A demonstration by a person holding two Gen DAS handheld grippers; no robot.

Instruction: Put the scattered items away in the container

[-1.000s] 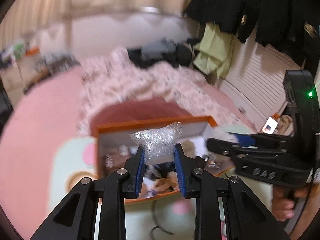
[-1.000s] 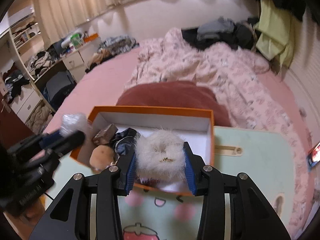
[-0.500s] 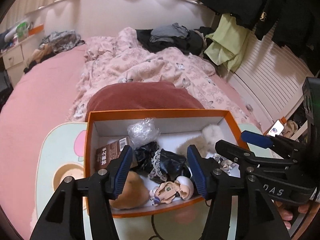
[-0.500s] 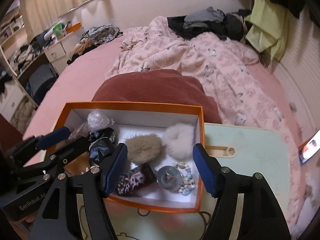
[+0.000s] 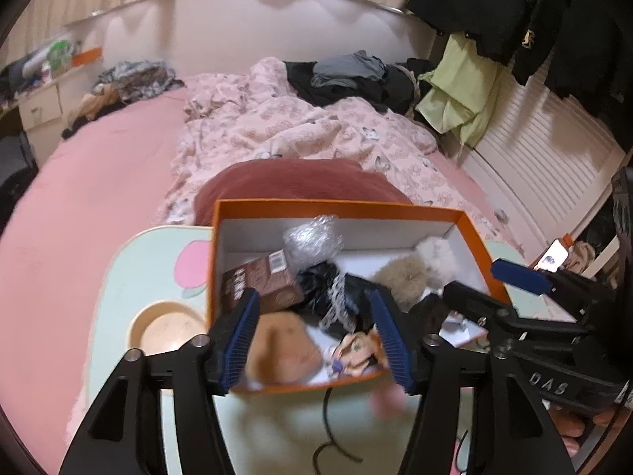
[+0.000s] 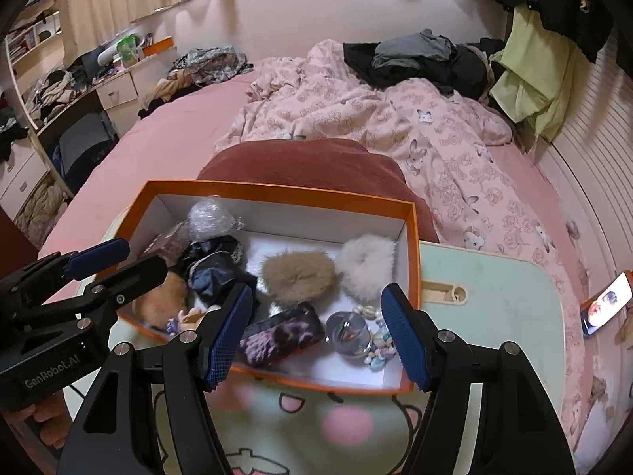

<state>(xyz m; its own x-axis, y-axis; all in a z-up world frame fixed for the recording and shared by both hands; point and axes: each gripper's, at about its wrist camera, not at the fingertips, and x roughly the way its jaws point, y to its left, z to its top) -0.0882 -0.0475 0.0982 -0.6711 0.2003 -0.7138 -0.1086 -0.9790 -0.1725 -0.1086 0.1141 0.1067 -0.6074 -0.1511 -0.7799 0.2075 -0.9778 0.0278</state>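
Observation:
An orange box (image 6: 277,190) with a white inside stands on a pale green lap table (image 6: 494,316). In it lie a clear plastic wad (image 6: 209,217), a black lace cloth (image 6: 215,265), a tan fur scrunchie (image 6: 298,275), a white fur scrunchie (image 6: 368,263), a dark patterned pouch (image 6: 277,334), a glass ball (image 6: 348,332) and a shell bracelet (image 6: 379,346). The left wrist view shows the box (image 5: 336,206), a brown carton (image 5: 261,281) and a small doll (image 5: 356,350). My left gripper (image 5: 318,344) and right gripper (image 6: 316,334) are open and empty, above the box's near edge.
The table sits on a pink bed with a dark red pillow (image 6: 308,166) behind the box and a rumpled floral blanket (image 6: 395,118). A lit phone (image 6: 605,306) lies at the right. A black cord (image 5: 328,435) lies on the table near me.
Both grippers have opened: the left let the plastic wad fall into the box, the right let go of the white fur scrunchie. Both have since drawn back a little.

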